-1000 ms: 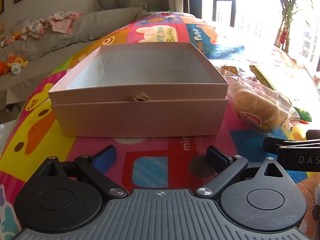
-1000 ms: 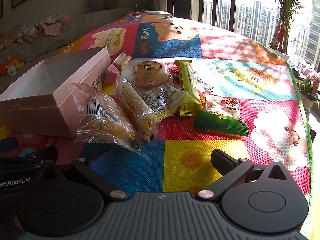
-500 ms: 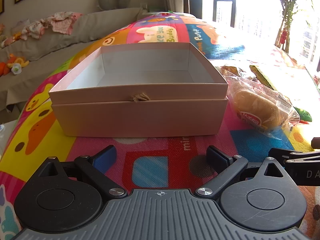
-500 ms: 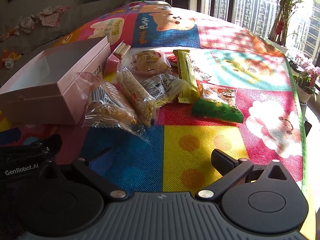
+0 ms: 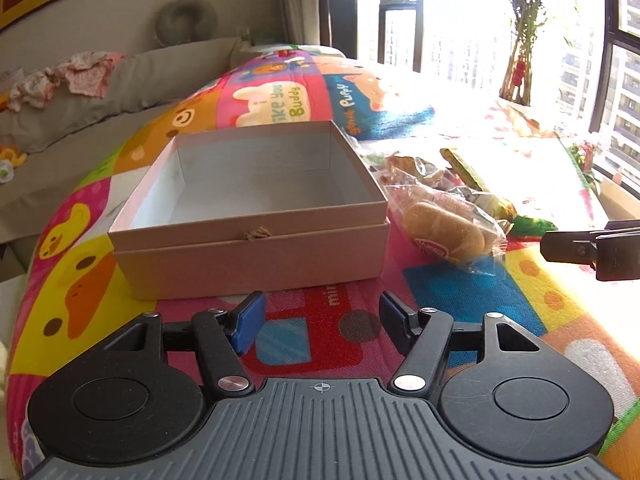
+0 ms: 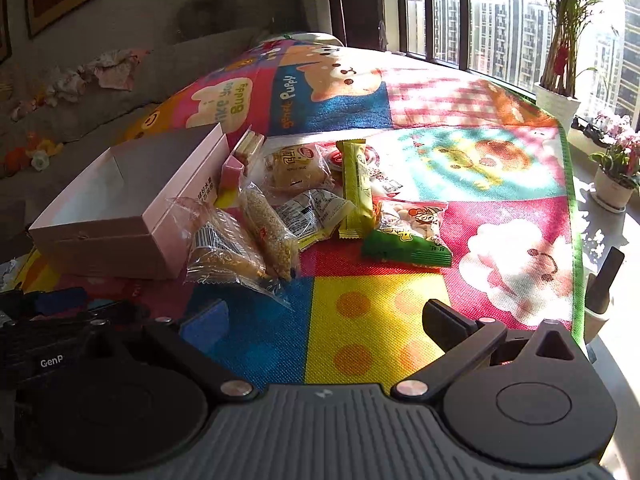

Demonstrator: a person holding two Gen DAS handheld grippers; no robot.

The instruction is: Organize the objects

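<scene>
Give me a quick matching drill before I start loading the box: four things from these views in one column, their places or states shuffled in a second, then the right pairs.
Things:
1. pink box
2. green snack bag
3. yellow-green bar
4. left gripper

States or places:
A. lying lengthwise among the packets, beyond the green bag
B. jaws closing, nothing between them
C. lid off, nothing inside
D. nearest packet to the cloud patch on the mat

Pairs: 1-C, 2-D, 3-A, 4-B

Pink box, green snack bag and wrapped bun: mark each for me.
pink box (image 5: 256,258), left wrist view, on its front wall.
green snack bag (image 6: 404,246), right wrist view, on the green lower part of the pack.
wrapped bun (image 5: 444,230), left wrist view, on the bun inside its clear wrapper.
</scene>
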